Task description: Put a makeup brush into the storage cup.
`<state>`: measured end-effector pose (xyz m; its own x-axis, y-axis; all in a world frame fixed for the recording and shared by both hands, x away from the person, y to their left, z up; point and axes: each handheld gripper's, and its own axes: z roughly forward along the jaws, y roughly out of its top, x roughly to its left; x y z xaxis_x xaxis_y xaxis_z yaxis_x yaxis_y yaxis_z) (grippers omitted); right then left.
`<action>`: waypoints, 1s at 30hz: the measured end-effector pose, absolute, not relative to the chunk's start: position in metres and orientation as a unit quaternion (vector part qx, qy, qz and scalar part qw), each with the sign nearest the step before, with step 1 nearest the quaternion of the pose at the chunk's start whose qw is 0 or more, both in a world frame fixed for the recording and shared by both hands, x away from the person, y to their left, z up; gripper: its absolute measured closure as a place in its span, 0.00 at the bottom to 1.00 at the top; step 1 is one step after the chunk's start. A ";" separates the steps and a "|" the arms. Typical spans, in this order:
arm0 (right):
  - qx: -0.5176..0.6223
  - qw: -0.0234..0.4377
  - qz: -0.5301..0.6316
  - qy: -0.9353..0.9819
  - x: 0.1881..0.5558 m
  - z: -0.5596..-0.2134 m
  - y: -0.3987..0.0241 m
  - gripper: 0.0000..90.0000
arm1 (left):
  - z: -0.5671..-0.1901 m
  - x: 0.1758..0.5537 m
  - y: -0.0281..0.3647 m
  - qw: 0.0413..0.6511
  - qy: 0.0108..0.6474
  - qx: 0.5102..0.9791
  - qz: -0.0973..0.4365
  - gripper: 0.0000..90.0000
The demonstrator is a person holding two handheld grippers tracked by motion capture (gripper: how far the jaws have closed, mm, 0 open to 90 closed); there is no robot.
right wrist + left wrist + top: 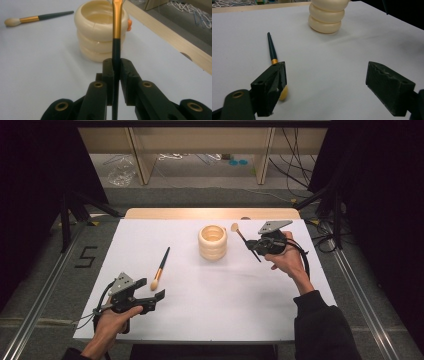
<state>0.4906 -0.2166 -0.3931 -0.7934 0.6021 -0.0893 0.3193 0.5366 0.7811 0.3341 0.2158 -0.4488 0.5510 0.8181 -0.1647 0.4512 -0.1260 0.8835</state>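
Observation:
My right gripper (253,245) is held above the table, right of a cream ribbed cup (212,241), and is shut on the dark handle of a makeup brush (240,234). The brush's pale head points up and back toward the cup. In the right gripper view the jaws (116,68) pinch the handle (116,47), whose gold ferrule rises in front of the cup (96,32). A second brush (161,268) lies flat on the white table. My left gripper (151,289) stands open just beside its pale head. In the left gripper view that brush (272,50) lies by the left jaw of this gripper (328,80), with nothing between the jaws.
The white tabletop (220,295) has a wooden strip (210,213) along its far edge. Black stands and cables rise on both sides beyond the table. In the right gripper view, the second brush (37,18) lies far left of the cup.

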 end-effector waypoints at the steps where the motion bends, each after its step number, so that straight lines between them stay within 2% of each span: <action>1: 0.270 0.174 0.403 0.857 0.491 -0.392 -0.217 0.92 | -0.449 0.334 0.215 0.496 0.437 0.727 0.184 0.19; 20: 0.267 0.193 0.453 0.829 0.507 -0.374 -0.190 0.92 | -0.449 0.333 0.216 0.499 0.438 0.725 0.185 0.19; 30: 0.265 0.174 0.468 0.825 0.522 -0.366 -0.166 0.92 | -0.449 0.334 0.216 0.497 0.440 0.725 0.184 0.19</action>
<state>0.5216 -0.1662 -0.3656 -0.7991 0.5999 -0.0398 0.2741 0.4223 0.8640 0.3335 0.2164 -0.4491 0.5444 0.8213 -0.1707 0.4551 -0.1183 0.8825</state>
